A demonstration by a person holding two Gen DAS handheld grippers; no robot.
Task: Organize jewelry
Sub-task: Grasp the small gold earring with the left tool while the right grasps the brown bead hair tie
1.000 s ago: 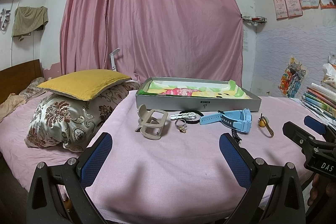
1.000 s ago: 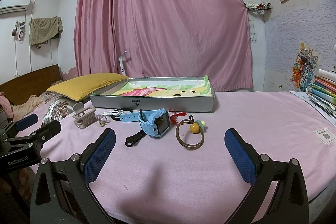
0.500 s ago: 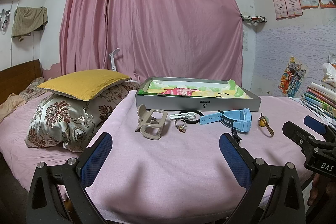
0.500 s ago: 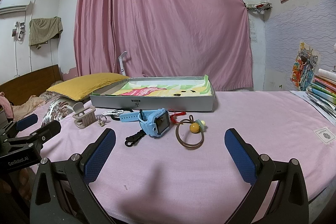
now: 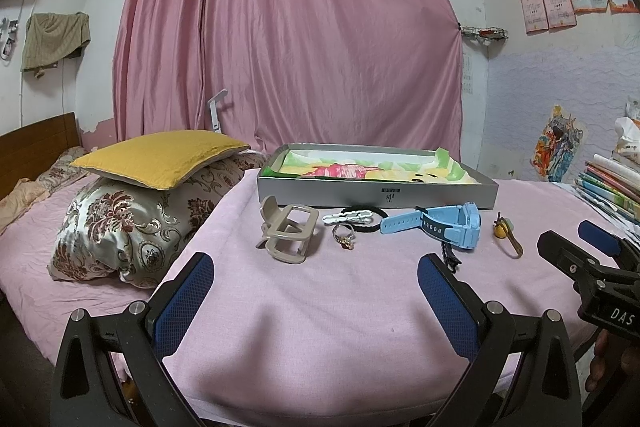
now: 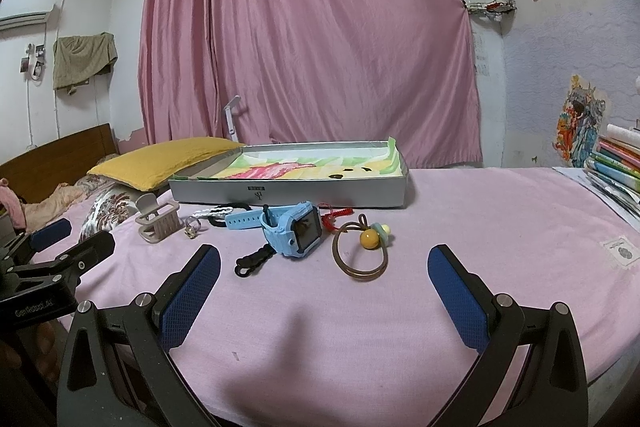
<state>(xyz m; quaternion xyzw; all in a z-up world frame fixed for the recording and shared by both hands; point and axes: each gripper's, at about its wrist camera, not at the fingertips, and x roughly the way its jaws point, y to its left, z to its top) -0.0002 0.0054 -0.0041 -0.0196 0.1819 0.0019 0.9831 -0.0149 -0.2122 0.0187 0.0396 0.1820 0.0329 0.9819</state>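
Note:
A shallow silver box [image 5: 376, 193] [image 6: 288, 189] with a colourful lining sits at the far side of a pink-covered table. In front of it lie a beige hair claw [image 5: 286, 233] [image 6: 156, 221], a white clip on a black hair tie [image 5: 352, 217], a ring [image 5: 345, 235] [image 6: 191, 227], a blue kids' watch [image 5: 444, 225] [image 6: 294, 233] and a brown hair tie with a yellow bead [image 6: 362, 247] [image 5: 506, 233]. My left gripper [image 5: 316, 291] is open and empty, near the front edge. My right gripper [image 6: 324, 281] is open and empty, short of the watch and hair tie.
A yellow pillow [image 5: 160, 161] on a floral pillow [image 5: 120, 227] lies on the bed to the left. Stacked books [image 5: 612, 183] stand at the right. A pink curtain [image 5: 288, 39] hangs behind. A small white label [image 6: 620, 251] lies on the cloth at right.

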